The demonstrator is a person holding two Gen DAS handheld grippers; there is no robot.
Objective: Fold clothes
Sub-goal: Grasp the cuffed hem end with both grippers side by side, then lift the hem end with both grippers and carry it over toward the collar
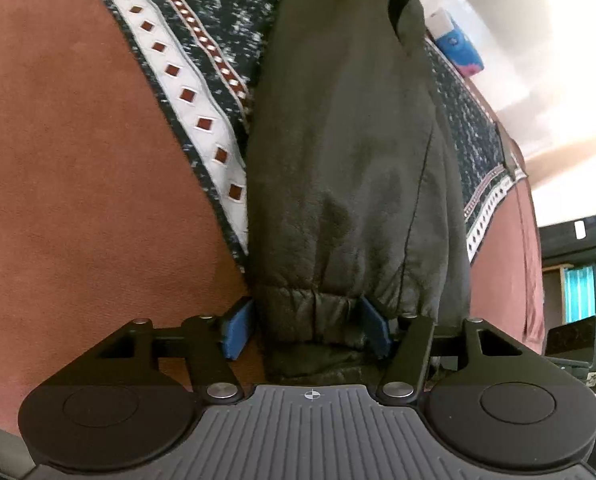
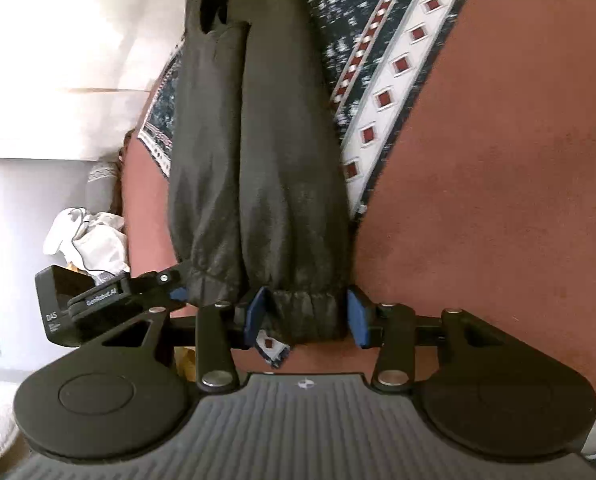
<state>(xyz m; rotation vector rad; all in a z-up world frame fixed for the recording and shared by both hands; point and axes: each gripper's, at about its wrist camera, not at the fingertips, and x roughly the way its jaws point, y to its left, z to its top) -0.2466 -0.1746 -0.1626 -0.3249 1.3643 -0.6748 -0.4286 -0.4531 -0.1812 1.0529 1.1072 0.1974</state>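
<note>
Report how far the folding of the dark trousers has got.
Done: the dark olive trousers lie lengthwise on the patterned blanket, the two legs together side by side. In hand: the left hand-held gripper and right hand-held gripper each straddle an elastic cuff; whether the pads already pinch is unclear. Left: every fold across the length; none shows yet.

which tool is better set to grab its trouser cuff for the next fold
Right, probably. The right tool has its whole cuff between the blue pads. The left tool straddles only part of its wider cuff, with one pad pressing into the fabric mid-cuff.
</note>
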